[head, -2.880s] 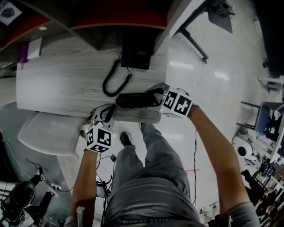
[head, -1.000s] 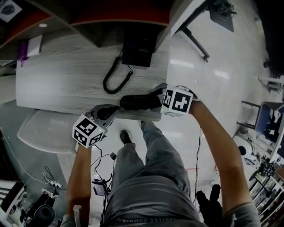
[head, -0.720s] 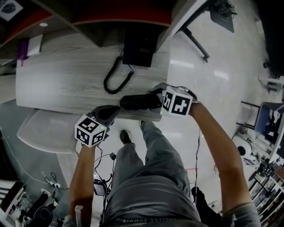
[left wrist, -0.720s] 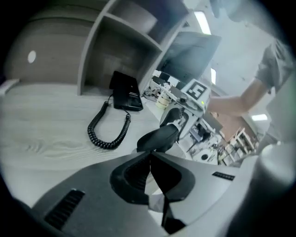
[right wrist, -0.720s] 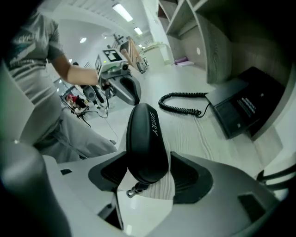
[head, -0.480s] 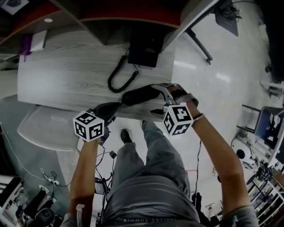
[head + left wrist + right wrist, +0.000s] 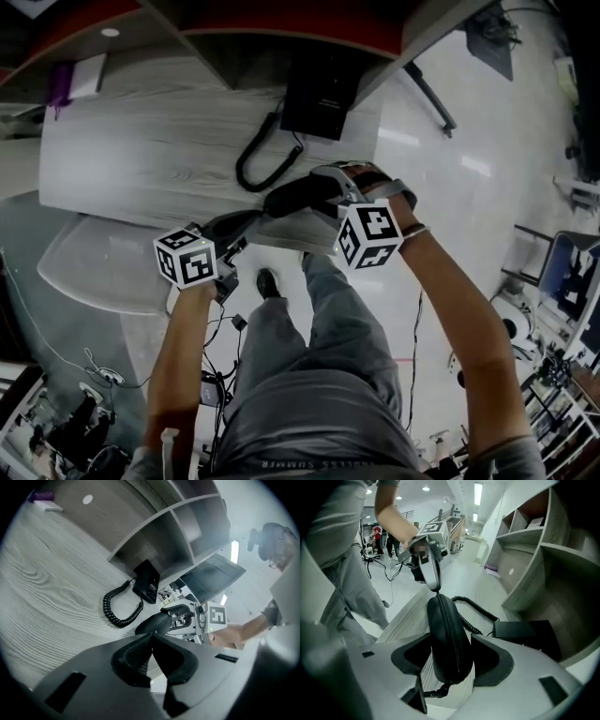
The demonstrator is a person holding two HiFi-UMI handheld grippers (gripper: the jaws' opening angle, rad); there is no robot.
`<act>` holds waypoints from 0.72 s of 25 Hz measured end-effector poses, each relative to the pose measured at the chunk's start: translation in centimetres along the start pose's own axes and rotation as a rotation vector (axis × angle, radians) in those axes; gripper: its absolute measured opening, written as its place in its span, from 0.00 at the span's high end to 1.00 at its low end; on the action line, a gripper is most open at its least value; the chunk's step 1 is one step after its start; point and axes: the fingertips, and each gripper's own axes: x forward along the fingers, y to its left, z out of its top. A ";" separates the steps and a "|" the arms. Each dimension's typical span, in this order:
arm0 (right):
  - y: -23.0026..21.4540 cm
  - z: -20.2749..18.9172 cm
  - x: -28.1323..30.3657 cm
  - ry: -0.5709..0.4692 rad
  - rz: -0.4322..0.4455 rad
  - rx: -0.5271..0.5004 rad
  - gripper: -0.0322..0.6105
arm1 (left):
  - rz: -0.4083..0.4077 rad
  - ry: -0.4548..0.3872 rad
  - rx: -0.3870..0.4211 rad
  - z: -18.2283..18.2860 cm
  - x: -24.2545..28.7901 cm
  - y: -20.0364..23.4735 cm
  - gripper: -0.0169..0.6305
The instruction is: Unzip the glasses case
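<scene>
The black oblong glasses case (image 7: 292, 199) lies along the near edge of the grey wooden table (image 7: 141, 150), its zip shut along its length. My right gripper (image 7: 317, 192) straddles the case's right end. Its jaws are closing with the case (image 7: 445, 625) between them, and the pads of the right gripper (image 7: 450, 660) touch both of its sides. My left gripper (image 7: 255, 217) is shut at the case's left end. In the right gripper view the left gripper (image 7: 436, 588) pinches the small zipper pull there. The left gripper (image 7: 152, 639) shows its jaws together, the case (image 7: 152, 624) just beyond.
A black desk phone (image 7: 321, 92) with a coiled cord (image 7: 262, 161) sits behind the case. Shelving (image 7: 187, 536) rises at the table's back. A purple item (image 7: 61, 86) lies far left. A white seat (image 7: 94, 272) stands below the table edge, beside the person's legs.
The left gripper came up to the case's left end and rolled. The right gripper rolled over the case, its marker cube swinging toward the person. The case now lies slightly tilted.
</scene>
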 end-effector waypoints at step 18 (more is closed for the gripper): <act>-0.2 0.3 0.4 -0.003 0.113 0.132 0.54 | 0.573 0.195 1.577 0.7 -0.5 -1.2 0.98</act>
